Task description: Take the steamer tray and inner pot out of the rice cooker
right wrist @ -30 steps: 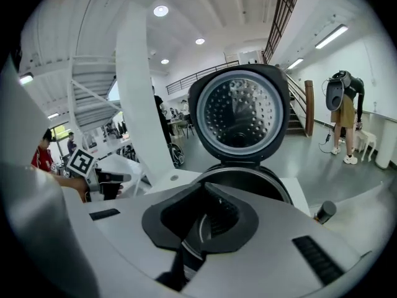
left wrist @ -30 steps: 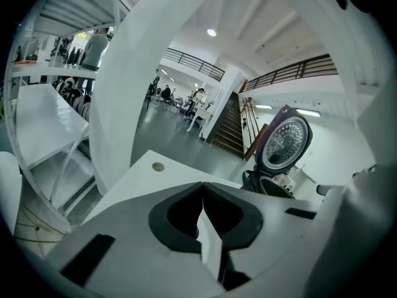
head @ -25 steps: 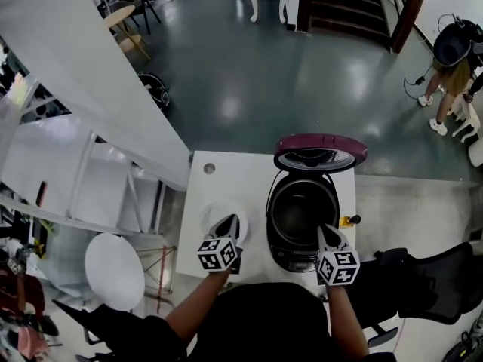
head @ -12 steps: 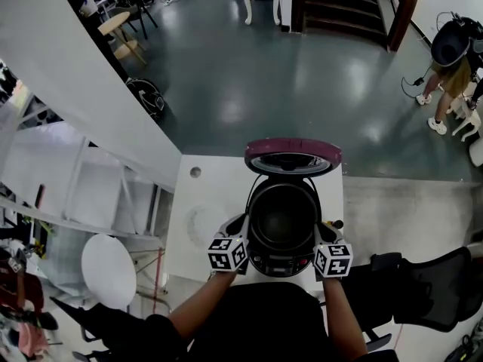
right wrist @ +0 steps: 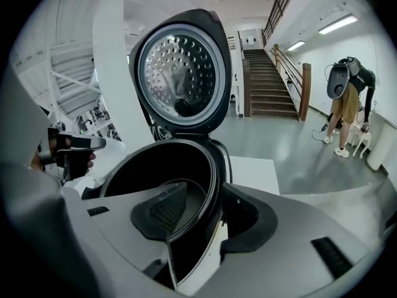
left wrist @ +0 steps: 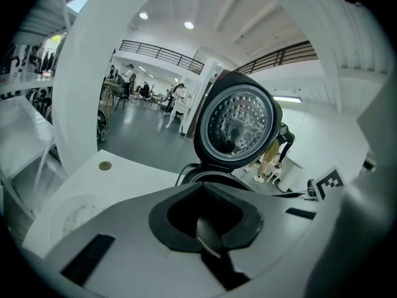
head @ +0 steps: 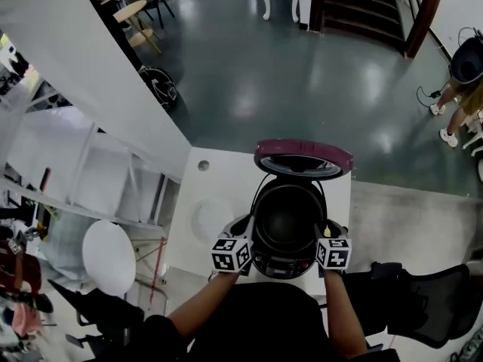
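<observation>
The right gripper (right wrist: pixel 206 211) is open wide, its jaws having just been opening, and it straddles the near right rim of the inner pot (right wrist: pixel 162 169). 1 jaw hangs inside the dark bowl and the other outside the cooker wall, with the pot's bright lip running up between them; the pads do not press on it. Just outside that gripper the table (head: pixel 220 181) ends, and a black chair (head: pixel 423 302) stands close beyond the edge, so there is little room on that side.

The left gripper (left wrist: pixel 201 188) has its 2 jaws together with nothing clearly between them. It sits at the opposite flank of the rice cooker (head: pixel 290 264), about level with the right one. A thin shiny curved edge shows low behind the closed tips; whether they touch it cannot be told.

The pot sits in the cooker between the 2 grippers, mouth facing up and axis upright. To the outer side of the left gripper the steamer tray (head: pixel 210 219) lies flat on bare white tabletop, with more open surface beyond it as far as a small round hole (head: pixel 202 166).

Past both grippers, on the cooker's far side, the lid (right wrist: pixel 180 73) stands open and nearly upright, its perforated inner face turned towards them. Farther off are open grey floor (head: pixel 302 74) and a staircase (head: pixel 355 6).
</observation>
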### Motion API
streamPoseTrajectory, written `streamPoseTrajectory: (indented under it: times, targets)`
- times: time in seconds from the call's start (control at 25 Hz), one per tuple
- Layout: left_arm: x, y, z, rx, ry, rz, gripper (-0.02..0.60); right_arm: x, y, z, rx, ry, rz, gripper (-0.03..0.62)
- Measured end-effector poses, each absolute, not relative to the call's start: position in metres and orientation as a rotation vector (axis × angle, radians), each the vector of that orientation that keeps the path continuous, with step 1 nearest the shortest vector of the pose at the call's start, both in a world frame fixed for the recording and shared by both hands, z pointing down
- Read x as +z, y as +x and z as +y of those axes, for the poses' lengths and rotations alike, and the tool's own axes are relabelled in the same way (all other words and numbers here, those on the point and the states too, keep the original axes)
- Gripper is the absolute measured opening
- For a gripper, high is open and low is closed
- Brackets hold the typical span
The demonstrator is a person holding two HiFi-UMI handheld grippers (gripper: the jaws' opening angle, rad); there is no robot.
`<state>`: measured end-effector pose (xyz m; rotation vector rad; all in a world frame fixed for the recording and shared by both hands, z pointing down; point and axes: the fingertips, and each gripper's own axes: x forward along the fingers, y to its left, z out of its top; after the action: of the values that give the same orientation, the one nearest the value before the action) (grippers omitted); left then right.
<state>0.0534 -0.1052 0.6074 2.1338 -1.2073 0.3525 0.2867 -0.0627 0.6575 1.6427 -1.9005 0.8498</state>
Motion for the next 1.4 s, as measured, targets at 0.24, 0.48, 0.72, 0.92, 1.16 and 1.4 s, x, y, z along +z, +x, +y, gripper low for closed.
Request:
streamPoseTrajectory:
  times: [0.24,0.48,0.72,0.92,1.16,1.4]
  targets:
    - [0.611,0.041,-0.099,0.351,2.1,-1.236,0.005,0.675,0.285,-0.075,0.825,1.577,-1.826,0.16]
    - [0.616,0.032,-0.092,0.359,2.077,-1.23,0.005,0.677,0.284,-0.077,0.706,1.526,-1.728,0.153]
    - [0.621,0.026,-0.089,0.369,2.078,-1.194,0.005,0.68,0.281,-0.076,0.559,1.482,-1.668,0.12]
    - [0.622,0.02,-0.09,0.368,2.08,-1.177,0.005,0.68,0.284,-0.08,0.531,1.482,-1.631,0.094]
    - [0.624,0.025,-0.092,0.397,2.106,-1.107,0.005,0.676,0.287,-0.084,0.579,1.525,-1.649,0.071]
    - [0.625,0.032,-0.102,0.444,2.104,-1.084,0.006,0.658,0.29,-0.101,0.617,1.603,-1.696,0.039]
